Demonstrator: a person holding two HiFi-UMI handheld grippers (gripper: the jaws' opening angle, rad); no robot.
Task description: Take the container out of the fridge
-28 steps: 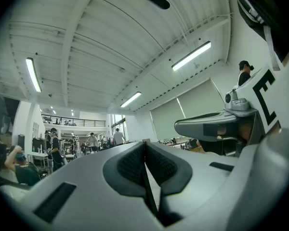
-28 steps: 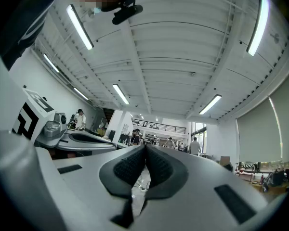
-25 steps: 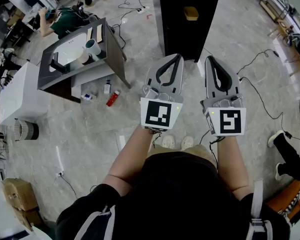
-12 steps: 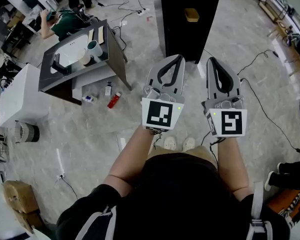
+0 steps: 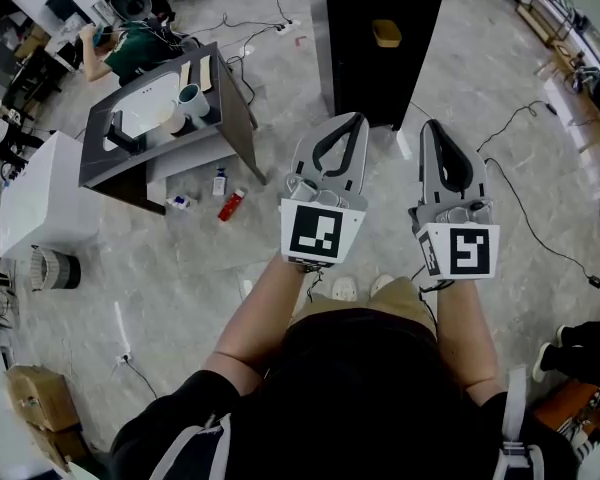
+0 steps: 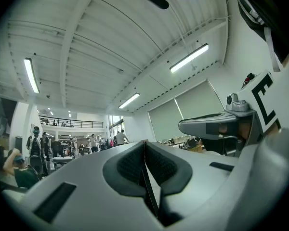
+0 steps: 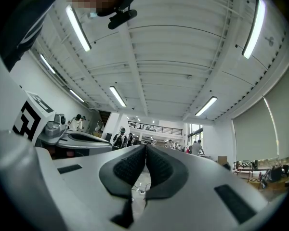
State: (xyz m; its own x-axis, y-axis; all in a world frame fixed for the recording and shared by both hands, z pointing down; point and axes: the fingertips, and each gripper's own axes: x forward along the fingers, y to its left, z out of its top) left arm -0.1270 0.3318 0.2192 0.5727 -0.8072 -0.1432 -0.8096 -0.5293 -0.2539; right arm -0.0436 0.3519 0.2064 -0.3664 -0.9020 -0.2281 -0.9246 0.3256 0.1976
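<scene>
I count two tongs in front of me, one in each hand. The left tongs are closed, their dark ribbed pads pressed flat together with nothing between them. The right tongs are closed and empty in the same way. Both have smooth pale grey plastic shells that taper to a rounded point. Each carries one cube with black-and-white square markers, the left cube and the right cube.

Ahead of me stands one fridge, a tall, dark, box-shaped cabinet. The one container is small, squarish and tan. It shows against the fridge's black front, well apart from both tongs.

To my left is one grey desk with a white basin-like top. One teal and white cup stands on it. Two small bottles lie on the floor just beside the desk, one white bottle and one red bottle. Farther left sits one white boxy unit.

The floor is pale grey stone-look tile, veined and slightly glossy. Thin black cables trail across it on the right. My two pale shoes show below the tongs.

In the two gripper views the room is a large hall. Its white ceiling is ribbed and has long strip lights, and roller blinds hang along one wall. Several people stand far off.
</scene>
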